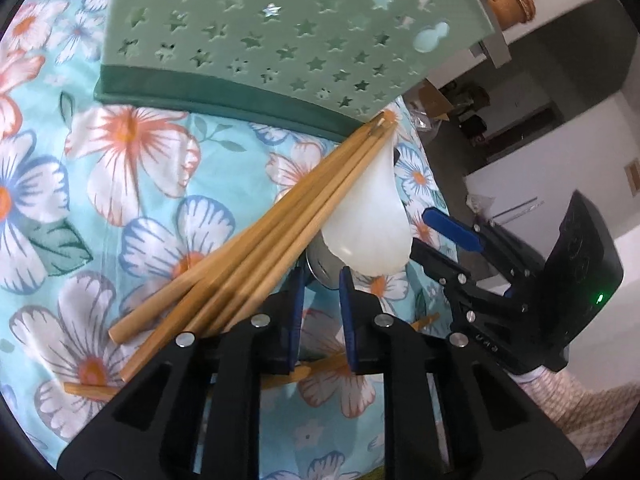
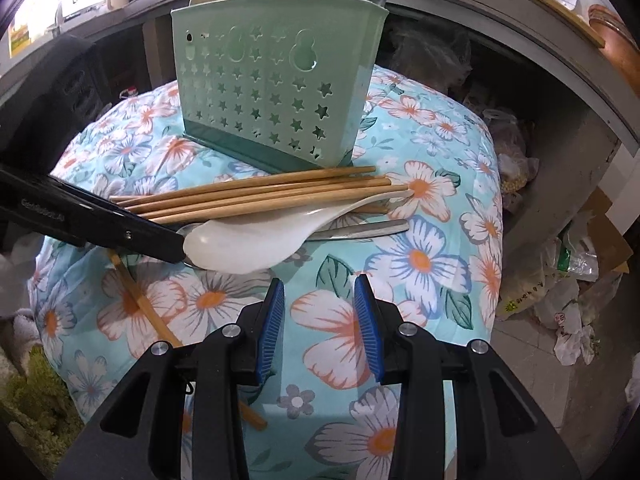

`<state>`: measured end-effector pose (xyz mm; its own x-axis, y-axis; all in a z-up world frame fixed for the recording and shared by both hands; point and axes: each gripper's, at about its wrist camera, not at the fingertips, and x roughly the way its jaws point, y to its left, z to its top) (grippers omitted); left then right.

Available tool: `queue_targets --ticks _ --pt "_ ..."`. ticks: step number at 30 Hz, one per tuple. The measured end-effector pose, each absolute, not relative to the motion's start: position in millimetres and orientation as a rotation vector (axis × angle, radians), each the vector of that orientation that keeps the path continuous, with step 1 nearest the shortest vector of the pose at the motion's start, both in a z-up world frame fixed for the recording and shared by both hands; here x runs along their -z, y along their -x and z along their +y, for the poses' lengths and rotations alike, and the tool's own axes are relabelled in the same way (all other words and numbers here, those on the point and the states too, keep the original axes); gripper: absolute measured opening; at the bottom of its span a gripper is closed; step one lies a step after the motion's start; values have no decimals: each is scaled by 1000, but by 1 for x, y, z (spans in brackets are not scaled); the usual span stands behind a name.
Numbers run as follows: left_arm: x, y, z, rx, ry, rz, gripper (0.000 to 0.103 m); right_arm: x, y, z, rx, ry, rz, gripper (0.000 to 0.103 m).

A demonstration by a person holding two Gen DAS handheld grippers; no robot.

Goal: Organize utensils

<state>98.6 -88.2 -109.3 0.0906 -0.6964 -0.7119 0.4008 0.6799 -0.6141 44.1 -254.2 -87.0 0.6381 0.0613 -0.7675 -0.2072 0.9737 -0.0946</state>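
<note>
Both grippers are unclenched and empty: left gripper should nip the white spoon bowl (lower centre), sparing the chopsticks, while right gripper waits.

The left wrist view looks steeply down and very near along its own fingers at the chopsticks and white spoon, the green holder just beyond. The right wrist view sits farther back, facing the holder squarely across the floral cloth. Both views share holder, chopsticks, spoon and cloth.
</note>
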Motion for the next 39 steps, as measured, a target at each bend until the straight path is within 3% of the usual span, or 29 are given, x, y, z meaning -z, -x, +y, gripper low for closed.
queue_targets --ticks 7,12,21,28,39 --pt "121 -108 -89 751 429 1283 6 90 -44 -257 -142 147 857 36" --pt "111 -106 -100 741 339 1287 2 81 -39 -256 -138 176 825 36" --pt "108 -114 -77 723 339 1389 2 81 -34 -248 -151 384 800 36" --pt "114 -106 -79 745 407 1398 17 79 -37 -244 -170 424 783 36" --pt "123 -105 -107 708 403 1344 7 101 -17 -208 -239 829 698 41"
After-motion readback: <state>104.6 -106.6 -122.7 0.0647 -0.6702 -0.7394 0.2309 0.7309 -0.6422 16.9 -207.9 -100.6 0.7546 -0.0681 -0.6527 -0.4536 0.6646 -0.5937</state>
